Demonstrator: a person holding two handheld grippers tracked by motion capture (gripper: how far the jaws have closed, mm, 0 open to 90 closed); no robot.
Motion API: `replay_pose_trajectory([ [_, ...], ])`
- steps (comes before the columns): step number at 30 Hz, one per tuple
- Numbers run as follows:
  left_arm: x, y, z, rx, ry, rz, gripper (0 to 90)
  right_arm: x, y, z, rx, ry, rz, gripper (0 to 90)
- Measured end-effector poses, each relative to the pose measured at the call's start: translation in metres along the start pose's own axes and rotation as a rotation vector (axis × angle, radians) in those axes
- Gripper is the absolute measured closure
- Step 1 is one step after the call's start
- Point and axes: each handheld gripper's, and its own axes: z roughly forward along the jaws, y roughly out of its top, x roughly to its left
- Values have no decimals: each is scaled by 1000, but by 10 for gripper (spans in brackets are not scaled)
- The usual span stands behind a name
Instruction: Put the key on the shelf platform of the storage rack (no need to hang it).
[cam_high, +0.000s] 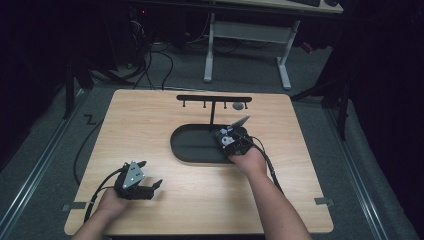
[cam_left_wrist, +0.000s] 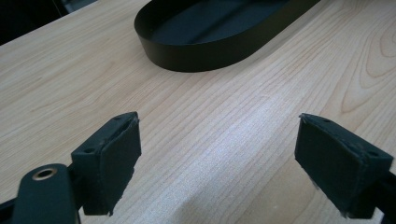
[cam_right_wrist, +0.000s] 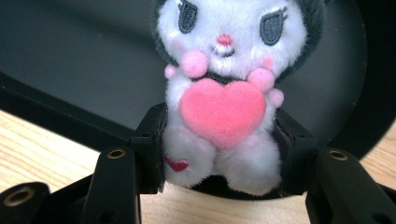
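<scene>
- Landmark: black oval metal tray, lying flat near the middle of the light wood-grain worktop. All positions below are given relative to this tray.
- Right gripper: held in the person's right hand, positioned over the right end of the tray, just above the near rim.
- Right jaws: closed part-way onto the lower body of a small white plush toy with dark ears and a pink heart on its chest. In the right gripper view, one black pad presses each flank of the toy at the level of its legs.
- Plush toy position: upright between the jaws, facing the gripper camera, with the tray's dark interior directly behind it. Whether the toy's feet touch the tray floor cannot be told.
- Left gripper: held in the person's left hand, near the front-left part of the worktop, well apart from the tray and off its near-left side.
- Left jaws: spread wide, nothing between them. The left gripper view shows bare wood between the two pads, with the left end of the tray ahead.
- Black T-shaped hanger stand with small hooks along its crossbar: rises from the far edge of the tray.
- Small grey round object: just beyond the tray, near the right end of the crossbar; its nature cannot be told.
</scene>
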Motion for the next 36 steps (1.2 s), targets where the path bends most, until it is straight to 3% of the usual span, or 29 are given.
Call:
replay_pose_trajectory([
  [10,0,0,0,0,-1,0,154,5,7,5,6,-6,-9,455],
  [13,0,0,0,0,-1,0,154,6,8,6,9,-1,0,425],
  [17,0,0,0,0,-2,1,154,6,9,6,-3,-4,4,313],
  [21,0,0,0,0,-1,0,154,7,8,6,-4,-3,1,288],
  [27,0,0,0,0,-1,0,154,7,8,-2,-10,16,13,273],
  [36,0,0,1,3,1,4,154,6,3,-19,-57,15,-12,264],
])
